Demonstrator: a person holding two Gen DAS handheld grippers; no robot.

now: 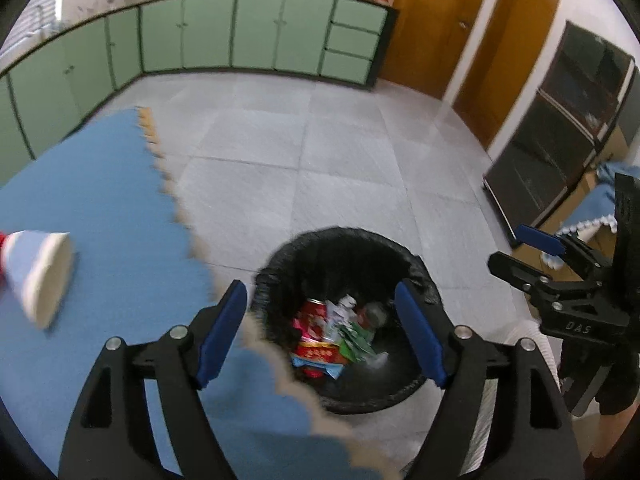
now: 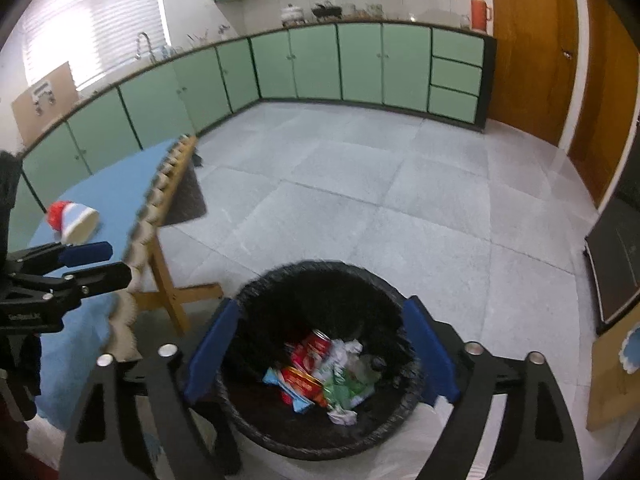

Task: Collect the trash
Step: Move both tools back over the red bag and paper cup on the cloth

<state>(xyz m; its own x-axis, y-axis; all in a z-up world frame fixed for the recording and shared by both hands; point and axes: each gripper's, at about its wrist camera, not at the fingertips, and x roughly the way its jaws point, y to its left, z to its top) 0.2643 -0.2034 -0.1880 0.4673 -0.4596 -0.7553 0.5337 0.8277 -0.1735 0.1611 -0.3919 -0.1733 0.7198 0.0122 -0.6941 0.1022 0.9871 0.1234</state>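
Below, a black-lined trash bin [image 2: 320,360] stands on the grey tiled floor [image 2: 360,200], and both grippers hang over its mouth. The right gripper [image 2: 320,356] has its blue-padded jaws spread wide, one on each side of the bin's opening as its own camera sees it, with nothing between them. The left gripper [image 1: 320,336] is likewise spread wide and empty, its pads framing the bin from the other side, partly over the scalloped edge of a blue tablecloth [image 1: 100,184]. Inside the bin lies a heap of trash [image 2: 324,376]: a red can [image 2: 316,346], a red and yellow wrapper, green packets, crumpled white paper and a blue wrapper, all resting at the bottom. On the tablecloth, well apart from the bin, a paper cup [image 1: 38,276] lies on its side, blue and white with red at its base, its open mouth facing the bin's side of the table. Beyond the floor, green cabinets [image 2: 320,64] run along the wall, and an orange thermos [image 2: 479,12] stands on the counter near a wooden door [image 2: 532,48].
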